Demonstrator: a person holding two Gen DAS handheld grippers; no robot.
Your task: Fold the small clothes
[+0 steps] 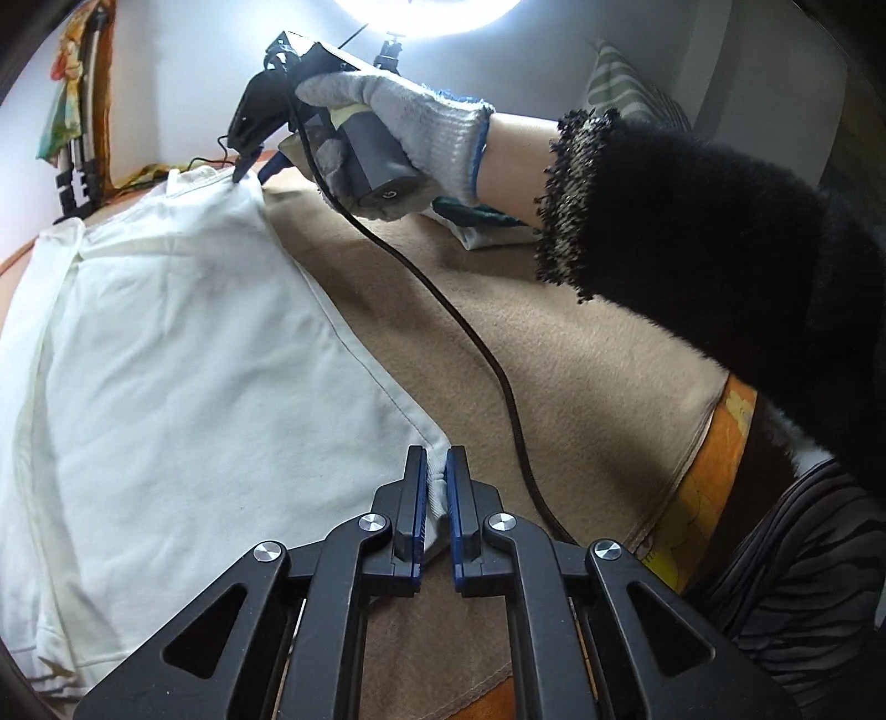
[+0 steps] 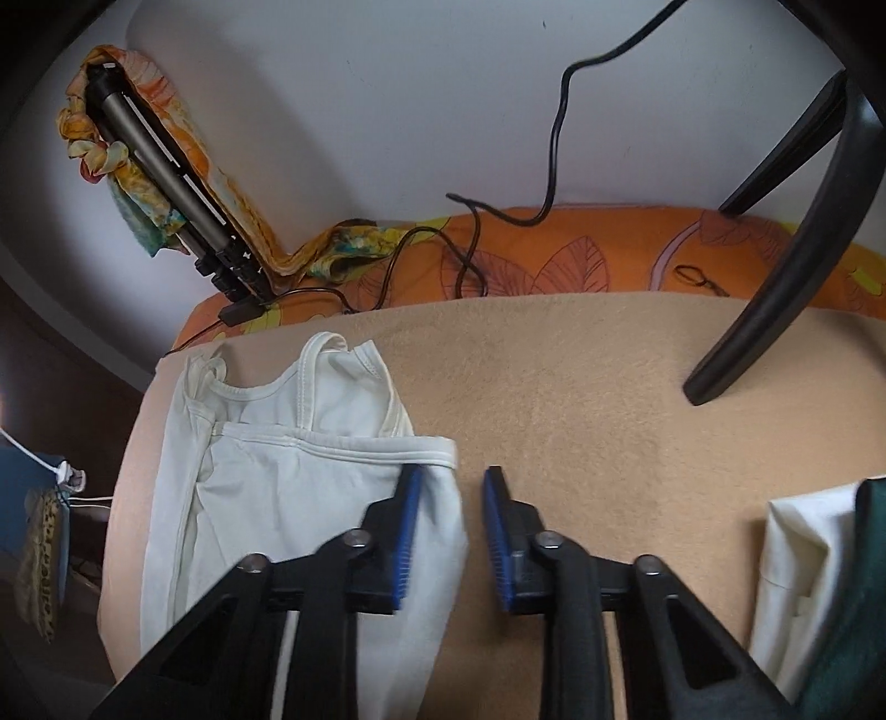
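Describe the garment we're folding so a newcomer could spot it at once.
Start at the tan blanket that covers the bed. On its left part lies a white tank top, its shoulder straps pointing toward the wall. The other clothes are folded in a pile at the right edge; the top alone is spread flat, one corner pinched by the left gripper.

I see a soft tan blanket (image 2: 609, 387) spread out under me. Behind the blanket is an orange sheet with leaves (image 2: 581, 260), then a plain white wall (image 2: 387, 111). A bright round light (image 1: 432, 14) shines high above the blanket.
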